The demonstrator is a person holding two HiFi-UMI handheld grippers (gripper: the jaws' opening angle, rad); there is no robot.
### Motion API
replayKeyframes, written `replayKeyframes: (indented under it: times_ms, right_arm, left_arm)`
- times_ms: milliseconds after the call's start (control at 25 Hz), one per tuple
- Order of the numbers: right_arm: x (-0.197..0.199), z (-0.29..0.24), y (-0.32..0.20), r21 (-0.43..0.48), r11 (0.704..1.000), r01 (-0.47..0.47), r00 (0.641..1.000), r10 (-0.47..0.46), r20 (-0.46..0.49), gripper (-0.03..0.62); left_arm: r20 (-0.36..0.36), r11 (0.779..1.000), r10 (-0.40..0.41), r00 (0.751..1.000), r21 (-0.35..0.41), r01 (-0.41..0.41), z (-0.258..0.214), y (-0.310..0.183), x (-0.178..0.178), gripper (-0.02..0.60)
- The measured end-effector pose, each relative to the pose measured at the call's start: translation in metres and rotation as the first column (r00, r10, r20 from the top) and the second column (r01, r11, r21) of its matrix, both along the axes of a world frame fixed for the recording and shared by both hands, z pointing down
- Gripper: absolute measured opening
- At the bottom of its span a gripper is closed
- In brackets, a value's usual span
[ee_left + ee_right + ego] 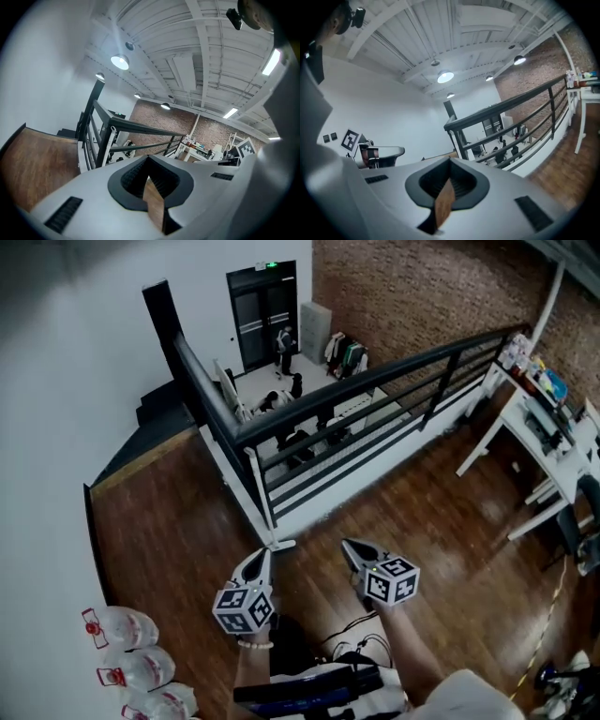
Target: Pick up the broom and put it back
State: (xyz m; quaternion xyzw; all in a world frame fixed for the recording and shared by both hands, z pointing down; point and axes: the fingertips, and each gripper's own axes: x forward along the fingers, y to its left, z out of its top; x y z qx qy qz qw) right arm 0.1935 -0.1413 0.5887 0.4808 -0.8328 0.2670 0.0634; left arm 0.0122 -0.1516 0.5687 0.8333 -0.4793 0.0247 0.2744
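Well, no broom shows ahead of either pair of jaws, so I can't tell which way it lies from them, how its handle runs, or which hand is nearer. The left gripper [263,557] and right gripper [351,547] sit side by side above the floor [169,521], both aimed towards the railing [375,381]. Each has its jaws pressed together on nothing. My guess is that the broom must be found first.
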Motion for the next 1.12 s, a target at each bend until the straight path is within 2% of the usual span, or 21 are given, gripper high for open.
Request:
replayKeyframes:
  times_ms: [160,320,440,600,720,880,1120]
  right_arm:
    - [0.031,-0.025,0.061,0.054,0.998,-0.013,0.999,0.011,0.040,0.009]
    - [0.037,-0.043,0.104,0.088,0.996,0.005,0.999,-0.010,0.052,0.009]
    - [0.035,-0.057,0.126,0.110,0.994,0.017,0.999,-0.022,0.049,0.009]
    - [0.009,-0.069,0.153,0.128,0.991,0.049,0.998,-0.052,0.021,0.009]
    - [-0.006,-0.071,0.164,0.123,0.992,0.028,0.999,-0.031,0.020,0.009]
    - [-0.015,-0.073,0.159,0.120,0.992,-0.030,0.999,0.027,0.028,0.009]
    - [-0.038,-0.077,0.154,0.123,0.992,-0.029,1.000,0.030,-0.008,0.009]
  left_arm:
    - [0.031,1.000,-0.009,0.999,0.027,0.009,-0.016,0.069,0.033,-0.003]
    - [0.052,0.999,0.004,0.999,0.034,-0.006,-0.026,0.122,0.053,-0.003]
    - [0.063,0.998,0.030,0.998,0.045,-0.032,-0.033,0.141,0.060,-0.003]
    - [0.068,0.996,0.068,0.995,0.049,-0.072,-0.038,0.149,0.054,-0.003]
    - [0.078,0.994,0.090,0.993,0.054,-0.094,-0.045,0.150,0.044,-0.003]
    - [0.076,0.993,0.092,0.993,0.068,-0.098,-0.051,0.149,0.024,-0.003]
    - [0.058,0.995,0.086,0.995,0.052,-0.089,-0.046,0.150,-0.004,-0.002]
